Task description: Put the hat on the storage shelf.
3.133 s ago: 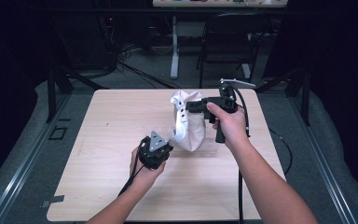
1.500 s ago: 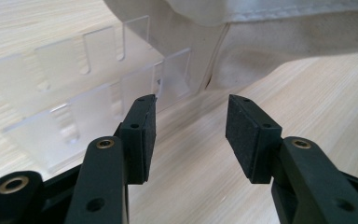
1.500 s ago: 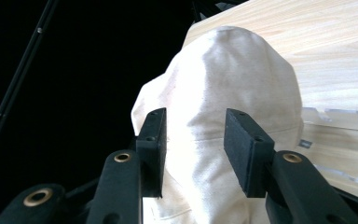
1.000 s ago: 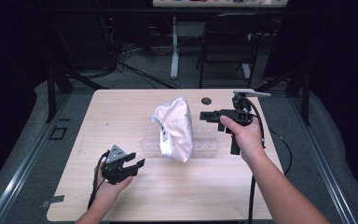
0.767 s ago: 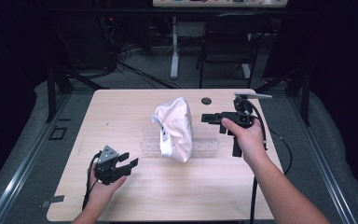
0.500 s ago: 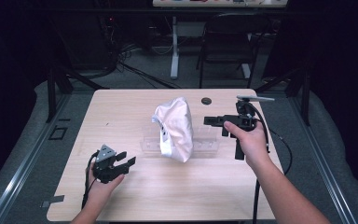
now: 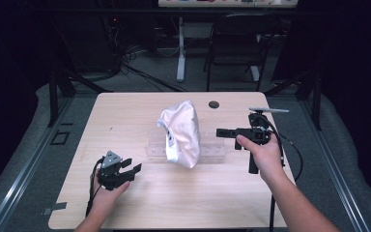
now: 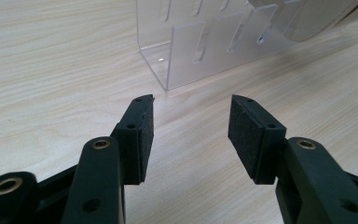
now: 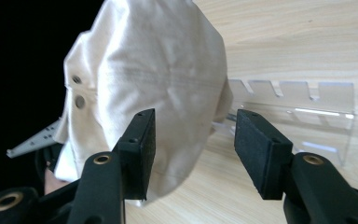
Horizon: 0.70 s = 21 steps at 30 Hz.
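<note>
White cap on a clear rack

The right gripper (image 9: pixel 193 149) has just been opening, fingers (image 9: pixel 140 144) empty, facing the white cap (image 9: pixel 154 79) hung over the clear rack (image 9: pixel 303 102) on the bench (image 9: pixel 303 37).

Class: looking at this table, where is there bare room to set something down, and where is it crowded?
Free: the wooden table left of the white cap, and the near strip between the left gripper and the right forearm. Crowded: the middle, where the cap sits on the clear slotted rack, with the right gripper open beside it.
</note>
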Available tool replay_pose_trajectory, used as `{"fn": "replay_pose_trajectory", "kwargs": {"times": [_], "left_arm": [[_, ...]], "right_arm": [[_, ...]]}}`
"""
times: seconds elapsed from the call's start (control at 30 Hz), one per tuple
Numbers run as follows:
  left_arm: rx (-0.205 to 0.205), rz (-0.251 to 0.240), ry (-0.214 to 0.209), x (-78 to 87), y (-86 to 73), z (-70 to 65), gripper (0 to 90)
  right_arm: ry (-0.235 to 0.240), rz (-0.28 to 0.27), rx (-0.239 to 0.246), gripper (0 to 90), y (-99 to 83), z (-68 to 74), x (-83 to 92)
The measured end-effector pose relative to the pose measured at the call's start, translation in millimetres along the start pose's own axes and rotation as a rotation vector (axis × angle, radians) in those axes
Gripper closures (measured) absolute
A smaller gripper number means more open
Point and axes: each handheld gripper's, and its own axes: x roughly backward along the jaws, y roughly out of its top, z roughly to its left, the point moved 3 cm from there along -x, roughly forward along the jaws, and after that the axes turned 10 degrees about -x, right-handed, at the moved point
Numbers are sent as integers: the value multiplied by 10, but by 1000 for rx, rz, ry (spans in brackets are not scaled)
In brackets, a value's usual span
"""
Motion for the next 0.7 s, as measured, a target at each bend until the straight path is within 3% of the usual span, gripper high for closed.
{"fn": "replay_pose_trajectory", "kwargs": {"times": [0.27,0.57,0.7], "left_arm": [[-2,-2,-3,-20,-4,-18,509],[-8,4,-6,-36,-11,-33,509],[-10,13,-13,-44,-13,-42,509]], "right_arm": [[-60,0,56,479,-236,-179,19],[-79,-47,106,493,-562,-359,51],[-111,-75,129,494,-719,-482,13]]}}
